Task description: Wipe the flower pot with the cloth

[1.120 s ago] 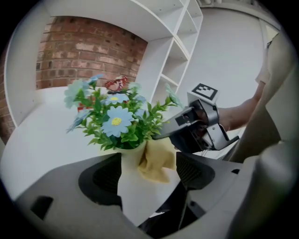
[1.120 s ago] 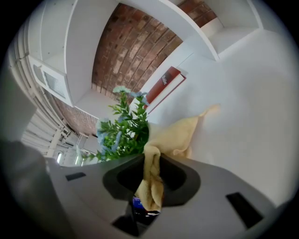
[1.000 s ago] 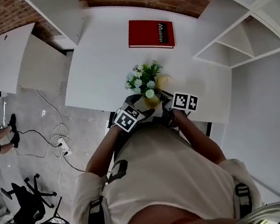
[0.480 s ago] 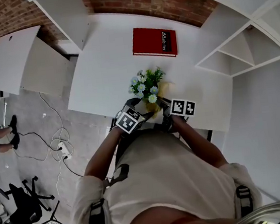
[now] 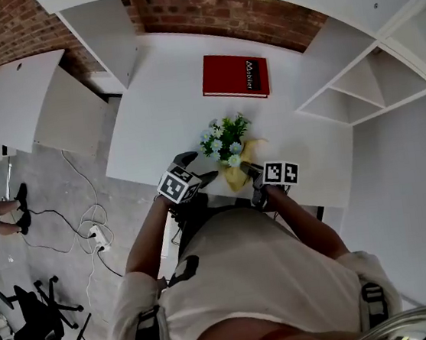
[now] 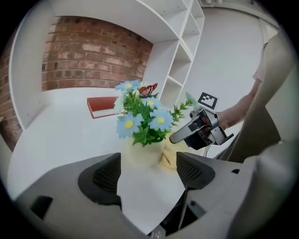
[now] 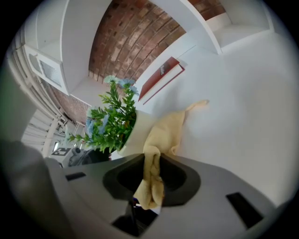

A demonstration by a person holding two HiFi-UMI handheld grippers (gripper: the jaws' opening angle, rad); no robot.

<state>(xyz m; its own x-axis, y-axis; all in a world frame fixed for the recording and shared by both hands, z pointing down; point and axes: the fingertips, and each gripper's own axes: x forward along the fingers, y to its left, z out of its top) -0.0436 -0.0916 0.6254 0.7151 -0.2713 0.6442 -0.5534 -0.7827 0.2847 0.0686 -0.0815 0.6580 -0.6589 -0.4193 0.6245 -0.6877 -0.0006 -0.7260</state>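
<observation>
A pale flower pot (image 6: 140, 154) holds blue and white artificial flowers (image 5: 222, 135) near the front edge of the white table (image 5: 156, 111). In the head view the blooms hide most of the pot. A yellow cloth (image 7: 163, 135) hangs against the pot's side (image 7: 139, 127), and my right gripper (image 7: 152, 179) is shut on its bunched lower end. From above, the right gripper (image 5: 247, 170) sits just right of the pot. My left gripper (image 6: 150, 170) stands open a little short of the pot, with only bare tabletop between its jaws. In the head view the left gripper (image 5: 200, 167) is at the pot's left.
A red book (image 5: 234, 76) lies at the back of the table near the brick wall. White shelving (image 5: 359, 70) stands to the right. To the left are other white desks (image 5: 11, 94), with cables and a power strip (image 5: 97, 233) on the floor.
My left gripper has drawn away to the left of the pot. The right gripper has sunk slightly, still holding the cloth against the pot.
</observation>
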